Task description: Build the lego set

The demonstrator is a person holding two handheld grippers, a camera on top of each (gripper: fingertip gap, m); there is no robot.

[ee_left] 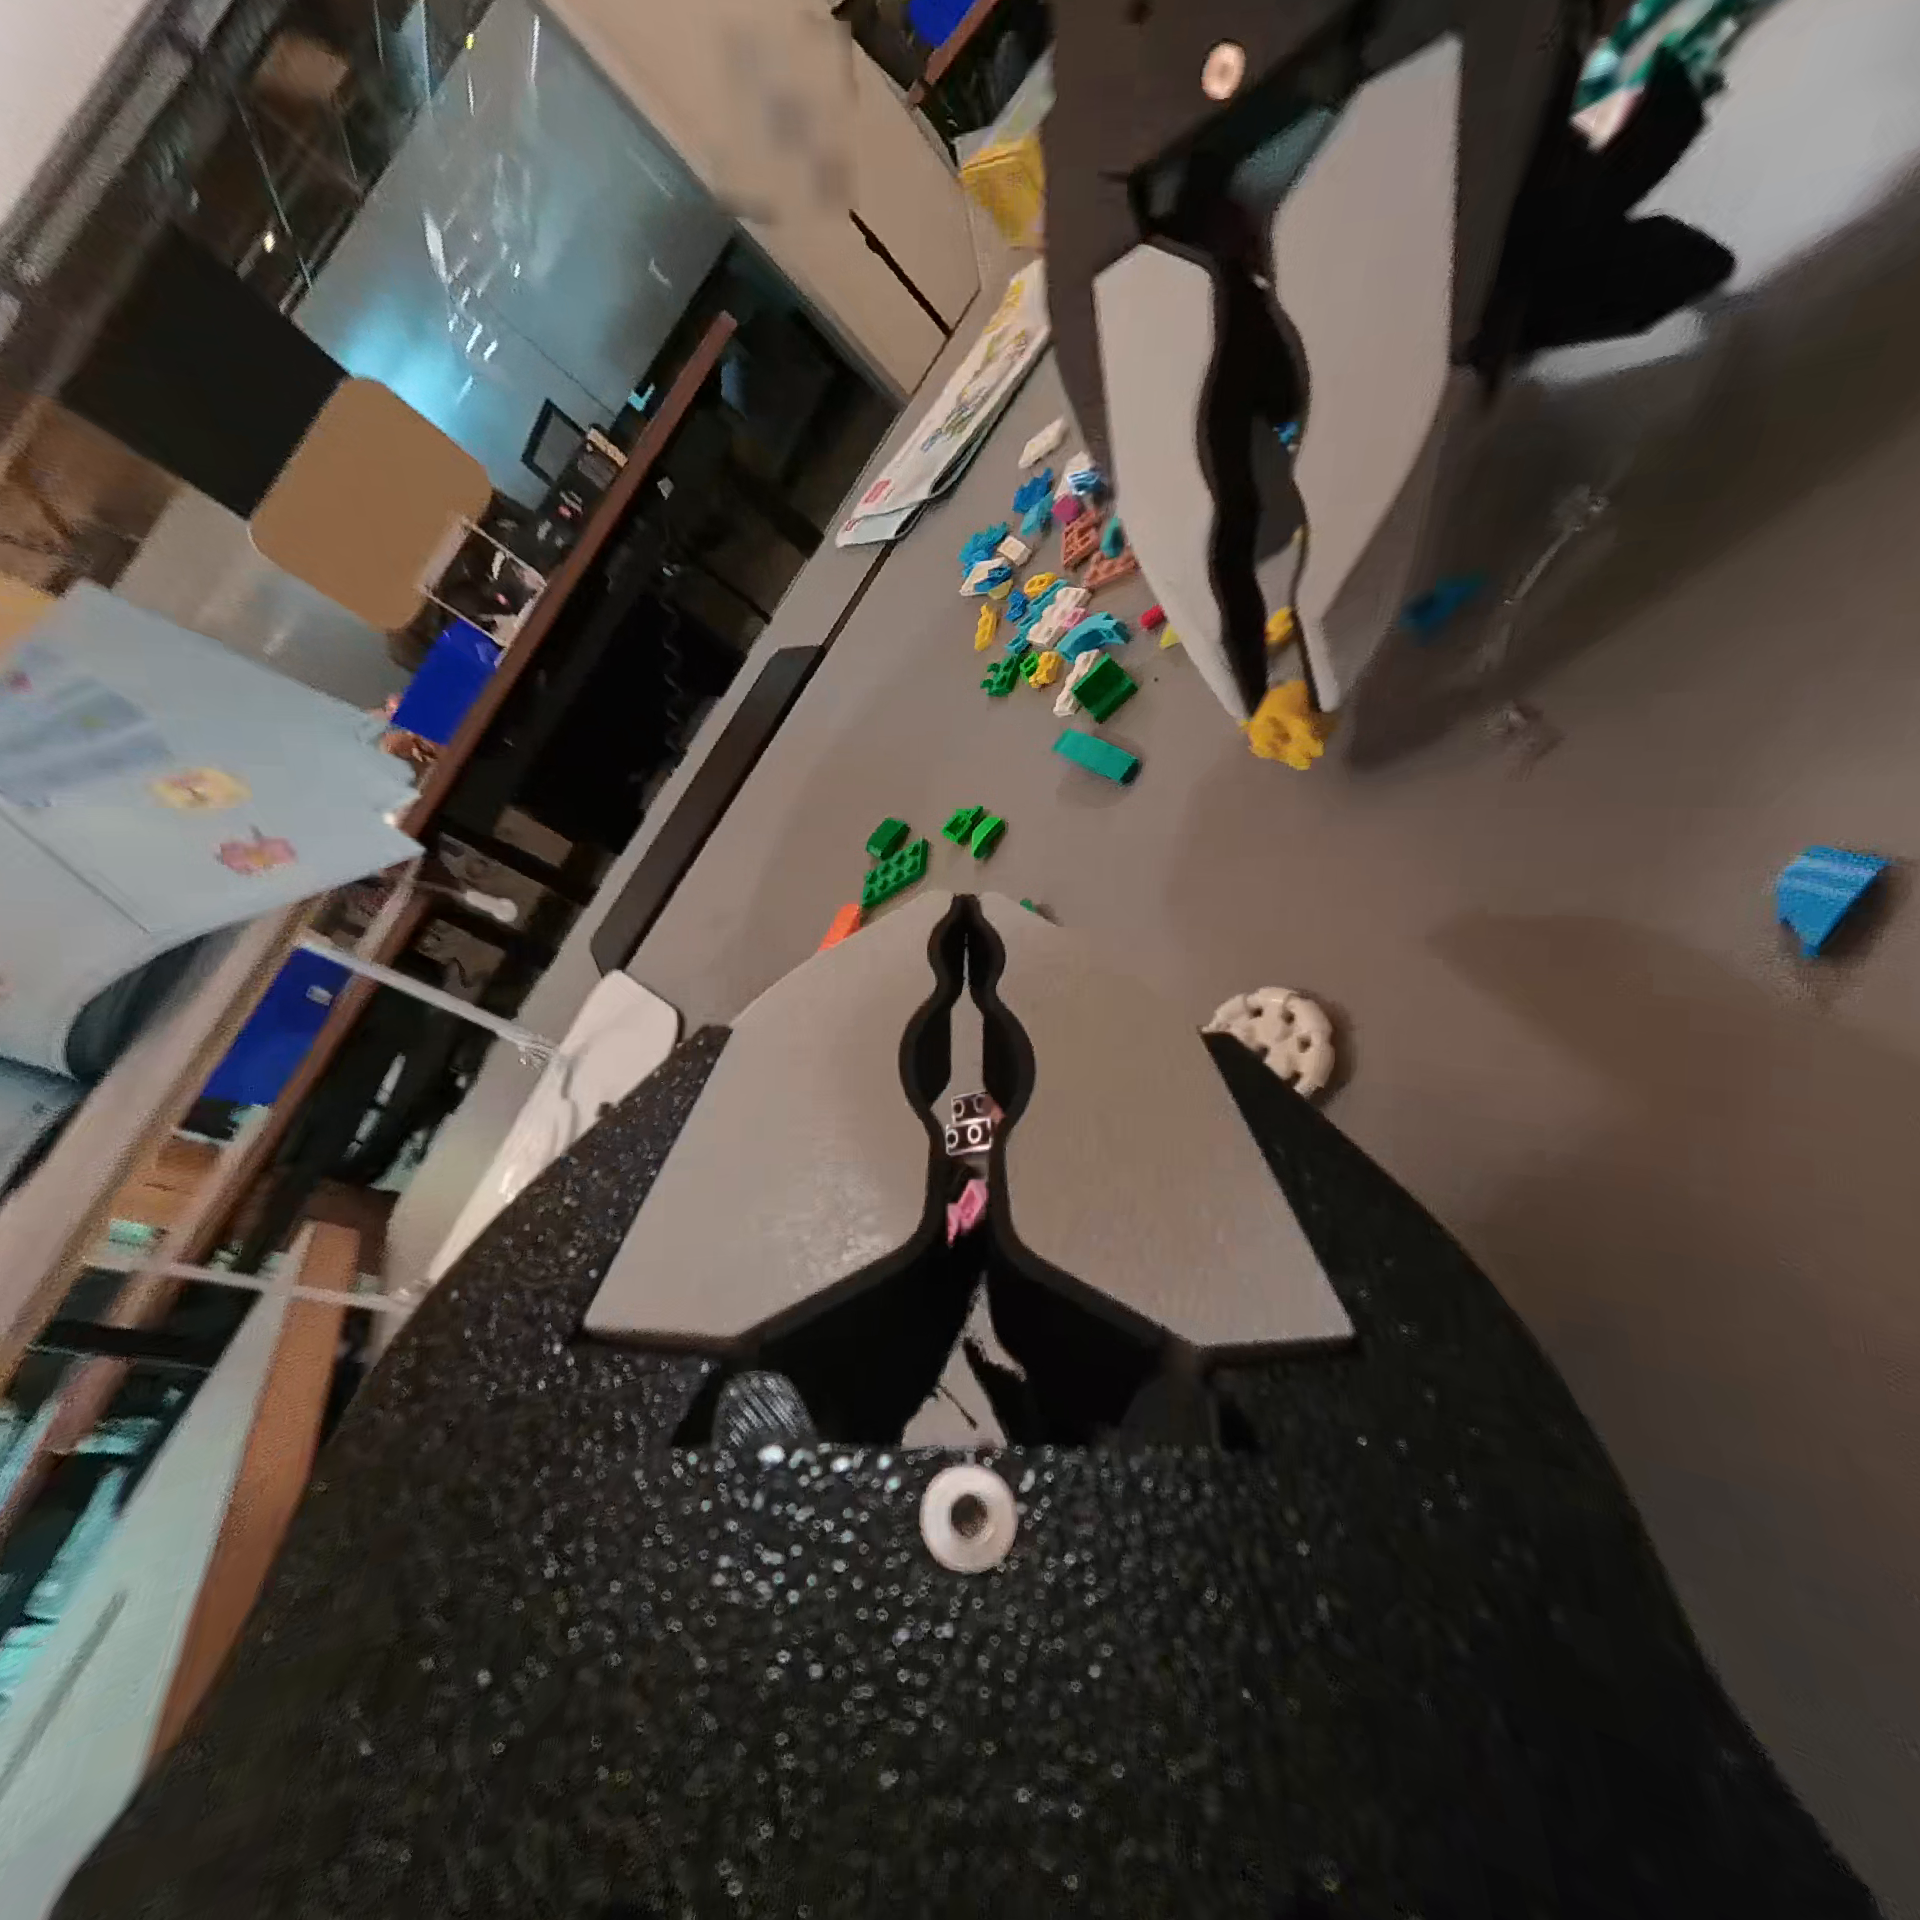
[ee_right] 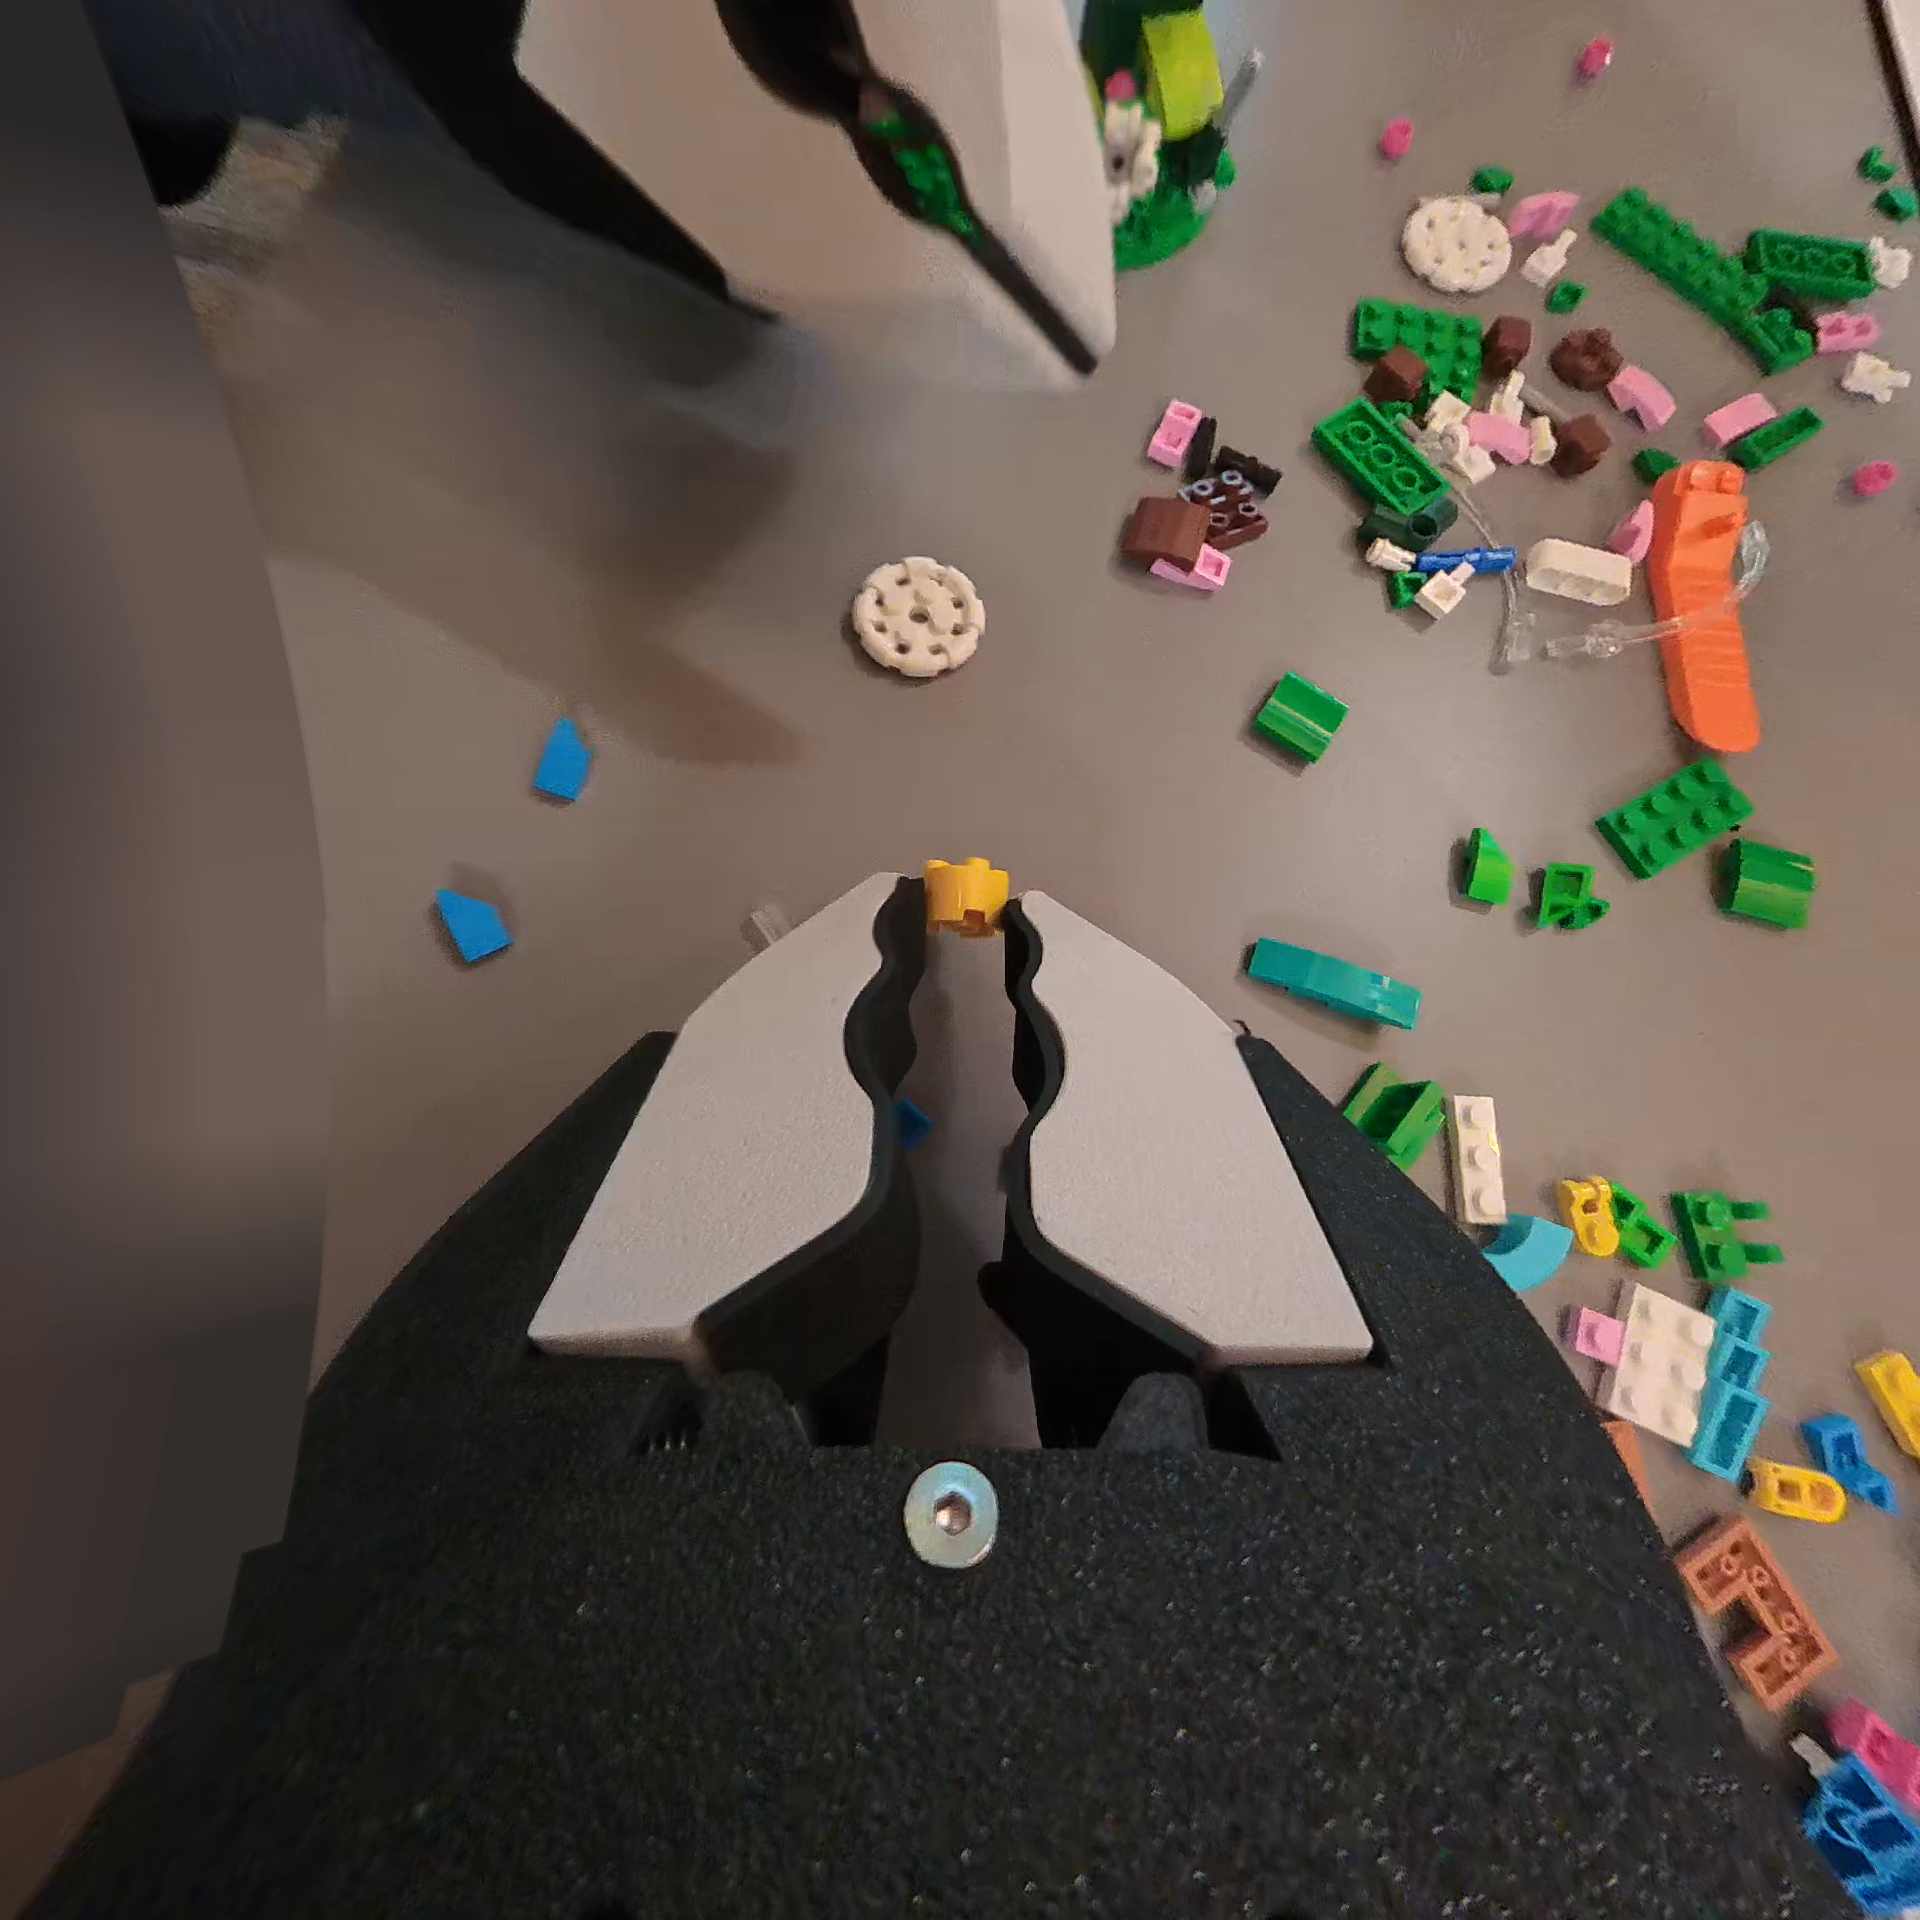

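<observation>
**Right claw pinches a yellow piece; left claw drawn together above the tabletop**

The small yellow round piece (ee_right: 965, 897) sits at the very tips of the right claw (ee_right: 964, 902), clamped between the two grey fingers (ee_right: 1132, 1143), which stand only as far apart as the piece is wide. In the left wrist view the same yellow piece (ee_left: 1288, 724) shows at the tip of the right claw (ee_left: 1273, 686), which points steeply down with the piece at or just above the grey tabletop (ee_left: 1507, 1143); whether it touches cannot be told.

The left claw (ee_left: 964, 914) has its tips drawn together, with only a thin dark slit between them. Through the wider gaps farther back, a small white studded piece (ee_left: 969, 1124) and a pink piece (ee_left: 966, 1210) show, but it is unclear whether these are gripped or merely lie beyond. In the right wrist view the left claw (ee_right: 1081, 353) hangs tilted over the tabletop (ee_right: 1039, 727), tips down, with green pieces showing through its slit and a small green build with white flowers (ee_right: 1153, 177) just behind it.

Near the yellow piece lie a cream round plate (ee_right: 918, 617), two blue tiles (ee_right: 562, 762) off to the side, a teal curved piece (ee_right: 1333, 982) and a green slope (ee_right: 1299, 716). Farther out spreads a loose scatter of green, brown, pink and white bricks, with an orange brick separator (ee_right: 1704, 603) among them. In the left wrist view an instruction booklet (ee_left: 956, 416) lies beyond a heap of mixed bricks (ee_left: 1049, 603).
</observation>
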